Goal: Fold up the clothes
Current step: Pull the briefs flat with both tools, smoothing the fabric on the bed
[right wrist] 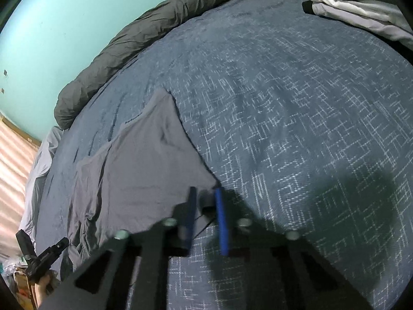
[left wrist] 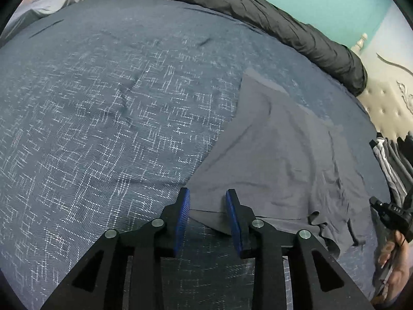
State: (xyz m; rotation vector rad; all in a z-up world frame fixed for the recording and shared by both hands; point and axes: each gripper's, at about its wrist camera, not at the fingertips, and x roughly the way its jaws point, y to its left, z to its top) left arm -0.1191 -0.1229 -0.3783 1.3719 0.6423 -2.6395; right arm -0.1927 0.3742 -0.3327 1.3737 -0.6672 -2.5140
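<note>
A grey garment (left wrist: 284, 155) is lying spread out on the bed (left wrist: 103, 129), and every place below is being given relative to that garment.

The left claw (left wrist: 207, 196) is hovering over the garment's near hem. Its blue pads are standing apart with the edge of the cloth showing below the gap, and nothing is being pinched. The right claw (right wrist: 205, 193) is sitting at the garment's near corner. That view is blurring, but its pads are showing a narrow gap rather than a clamp.

Judging from this, the step in hand is taking hold of the near edge for a fold. Doing it well is likely calling for each claw to be biting one layer of hem only, not the bedspread underneath. It is also calling for both ends to be lifting together so the fold line is staying straight.

The garment is looking thin, soft and matte. It is creasing into shallow ridges and bunching at one near corner, so it is likely sagging when raised. Beneath it the bedspread is showing a blue weave with pale broken lines. Beyond the garment's far side a dark crinkled duvet (left wrist: 258, 7) is lying rolled.
</note>
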